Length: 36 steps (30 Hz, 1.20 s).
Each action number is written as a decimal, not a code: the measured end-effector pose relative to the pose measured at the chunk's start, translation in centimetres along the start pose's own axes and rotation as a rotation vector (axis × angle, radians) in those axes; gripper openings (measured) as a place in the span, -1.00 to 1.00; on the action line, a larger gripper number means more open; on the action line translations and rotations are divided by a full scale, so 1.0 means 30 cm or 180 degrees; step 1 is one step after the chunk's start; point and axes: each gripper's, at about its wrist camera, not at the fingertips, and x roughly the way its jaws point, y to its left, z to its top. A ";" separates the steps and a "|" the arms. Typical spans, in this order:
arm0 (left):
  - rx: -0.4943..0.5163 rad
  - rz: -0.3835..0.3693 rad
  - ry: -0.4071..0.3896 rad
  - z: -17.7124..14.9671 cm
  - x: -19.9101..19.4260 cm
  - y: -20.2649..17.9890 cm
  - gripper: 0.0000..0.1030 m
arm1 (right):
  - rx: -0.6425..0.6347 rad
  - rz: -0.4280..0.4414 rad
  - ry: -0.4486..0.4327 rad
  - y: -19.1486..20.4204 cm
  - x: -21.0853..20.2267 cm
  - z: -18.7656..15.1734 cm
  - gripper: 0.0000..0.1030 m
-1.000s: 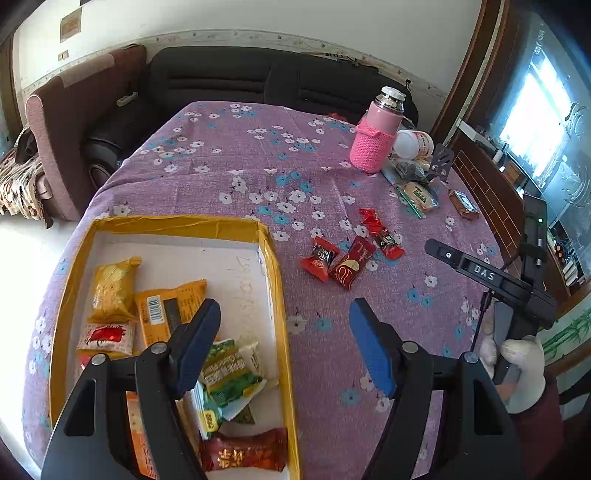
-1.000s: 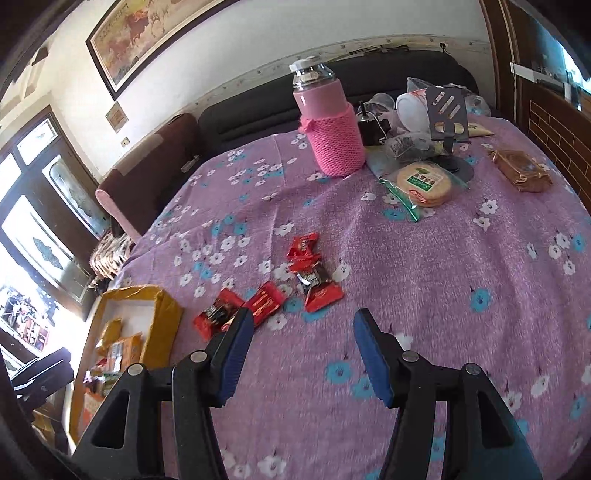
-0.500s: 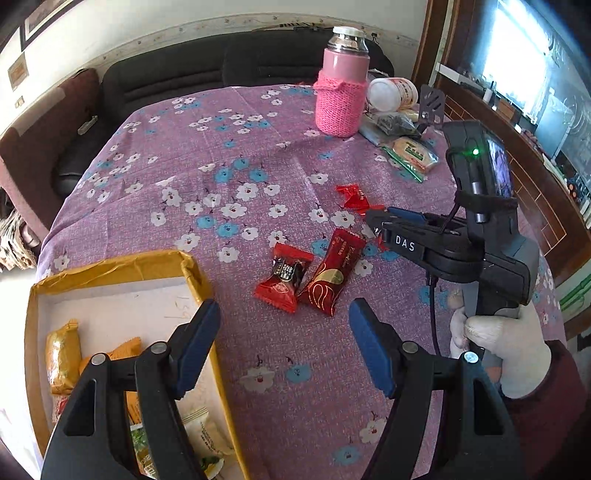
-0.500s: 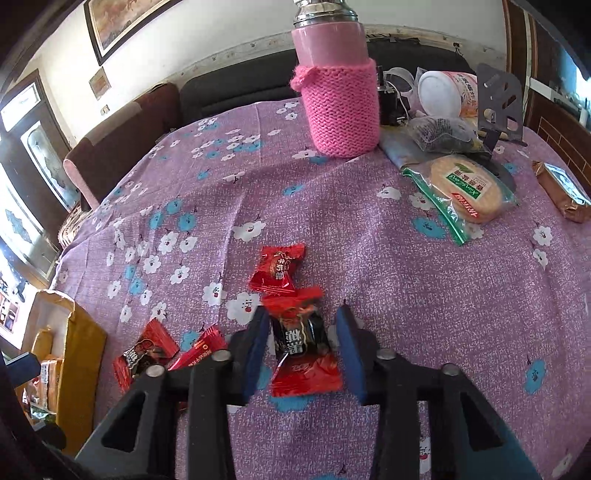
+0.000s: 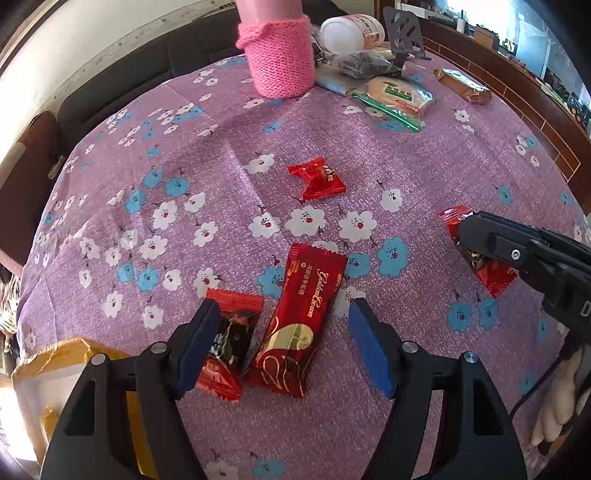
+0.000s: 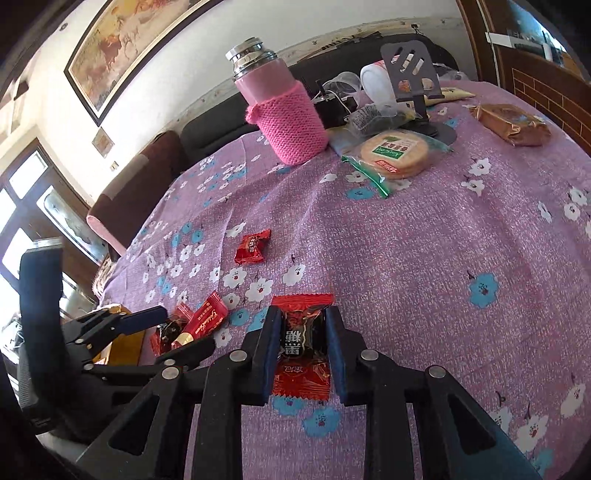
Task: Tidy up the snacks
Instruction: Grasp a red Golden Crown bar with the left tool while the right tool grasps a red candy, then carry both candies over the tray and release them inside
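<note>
My right gripper [image 6: 301, 325] is shut on a red and black candy [image 6: 300, 338], low over the purple flowered tablecloth [image 6: 406, 258]. In the left wrist view that right gripper [image 5: 471, 236] comes in from the right with the candy [image 5: 491, 275] in its jaws. My left gripper [image 5: 284, 347] is open over a long red and gold bar [image 5: 299, 321]. A second red and black candy [image 5: 231, 341] lies against its left finger. A small red candy [image 5: 317, 179] lies further back. The yellow-edged box [image 5: 70, 356] shows at the lower left.
At the far side stand a bottle in a pink knitted sleeve [image 6: 288, 110], a round cracker packet [image 6: 395, 151], a brown wrapped snack [image 6: 511, 123], a dark phone stand [image 6: 413, 70] and a white jar [image 5: 351, 31]. A dark sofa [image 5: 129, 85] runs behind the table.
My left gripper swung from above the box to over the red bar and candy, still open. My right gripper came down on a red and black candy and shut on it.
</note>
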 end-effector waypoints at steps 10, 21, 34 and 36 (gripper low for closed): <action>-0.0011 -0.0353 0.0028 0.008 0.008 -0.010 -0.06 | 0.0116 0.0245 0.0035 -0.029 -0.010 0.006 -0.51; -0.0139 -0.0377 -0.0054 -0.037 -0.035 0.003 -0.54 | 0.0124 0.0331 0.0023 -0.025 -0.016 0.005 -0.51; -0.0887 -0.0231 -0.0640 -0.278 -0.465 0.252 -0.53 | -0.0231 0.0500 -0.0087 0.106 -0.062 -0.011 -0.51; -0.1049 -0.0090 -0.0731 -0.351 -0.538 0.328 -0.53 | -0.0282 0.0515 -0.0116 0.153 -0.079 -0.022 -0.52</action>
